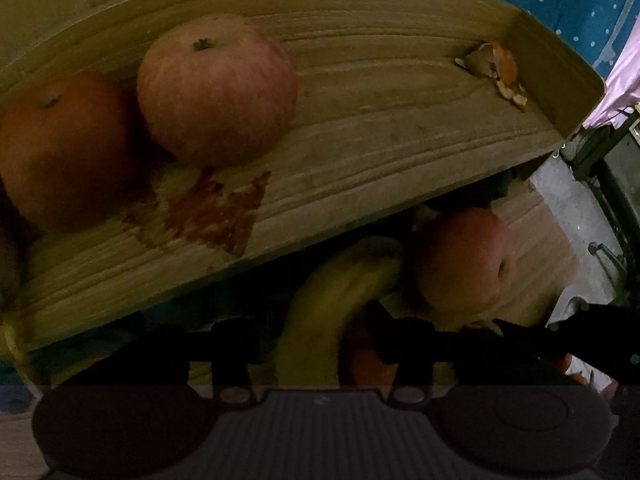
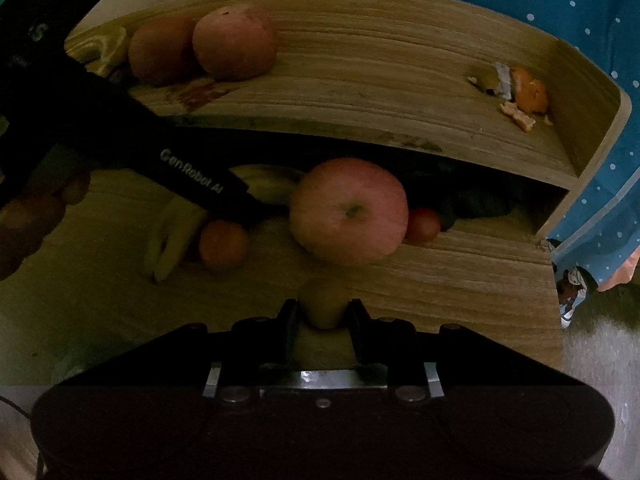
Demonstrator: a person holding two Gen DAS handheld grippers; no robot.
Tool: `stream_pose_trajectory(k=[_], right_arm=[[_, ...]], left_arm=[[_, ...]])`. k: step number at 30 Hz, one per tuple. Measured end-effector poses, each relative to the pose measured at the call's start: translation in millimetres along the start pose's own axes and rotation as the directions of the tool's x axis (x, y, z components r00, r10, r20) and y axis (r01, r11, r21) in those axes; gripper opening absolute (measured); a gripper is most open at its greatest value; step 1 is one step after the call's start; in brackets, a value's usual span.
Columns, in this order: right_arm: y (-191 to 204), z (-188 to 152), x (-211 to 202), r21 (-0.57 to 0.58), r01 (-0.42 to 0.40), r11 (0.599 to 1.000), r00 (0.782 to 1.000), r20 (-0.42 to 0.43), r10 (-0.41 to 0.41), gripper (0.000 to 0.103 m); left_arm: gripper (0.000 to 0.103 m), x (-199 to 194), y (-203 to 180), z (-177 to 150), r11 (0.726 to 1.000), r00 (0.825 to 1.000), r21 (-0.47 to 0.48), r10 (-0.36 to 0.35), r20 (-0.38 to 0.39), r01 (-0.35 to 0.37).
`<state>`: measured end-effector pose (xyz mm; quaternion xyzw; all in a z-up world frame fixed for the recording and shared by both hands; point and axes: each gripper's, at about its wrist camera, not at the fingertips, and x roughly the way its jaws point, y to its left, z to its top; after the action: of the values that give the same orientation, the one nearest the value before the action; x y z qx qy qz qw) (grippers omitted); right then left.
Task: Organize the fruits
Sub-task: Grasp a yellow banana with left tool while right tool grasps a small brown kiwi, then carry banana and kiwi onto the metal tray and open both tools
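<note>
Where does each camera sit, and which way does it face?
Left wrist: on the left gripper, facing the upper shelf with two apples; its jaws straddle a banana.
Right wrist: on the right gripper, facing both shelves; its jaws hold a small yellowish fruit; the left gripper and a hand show.
Shared: the lower-shelf apple, the orange peel.

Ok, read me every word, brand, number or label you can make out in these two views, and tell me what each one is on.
"GenRobot.AI": white lettering on the black left hand-held gripper crossing the right wrist view.
A white mark, possibly "S", higher on the same body; too cut off to read.
Nothing readable in the left wrist view.
</note>
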<state>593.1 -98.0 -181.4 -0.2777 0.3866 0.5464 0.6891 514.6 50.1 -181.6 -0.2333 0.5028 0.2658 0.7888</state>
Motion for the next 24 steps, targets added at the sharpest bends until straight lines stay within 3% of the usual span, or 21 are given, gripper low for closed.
stream_pose_trajectory(k=[6, 14, 24], right_arm=[[10, 0, -1, -0.001, -0.022, 1.0, 1.0, -0.008, 0.022, 0.029], [34, 0, -2, -0.022, -0.047, 0.999, 0.999, -0.016, 0.046, 0.029], [50, 3, 2, -0.01, -0.025, 1.0, 1.0, -0.002, 0.025, 0.029]], left_arm=[[0.037, -7, 13, -12, 0.999, 1.0, -0.031, -0.005, -0.013, 0.005], [0.037, -20, 33, -40, 0.997, 0.999, -0.076, -0.007, -0.033, 0.004], [0.038, -18, 24, -37, 0.999, 0.999, 0.02, 0.037, -0.019, -0.037]])
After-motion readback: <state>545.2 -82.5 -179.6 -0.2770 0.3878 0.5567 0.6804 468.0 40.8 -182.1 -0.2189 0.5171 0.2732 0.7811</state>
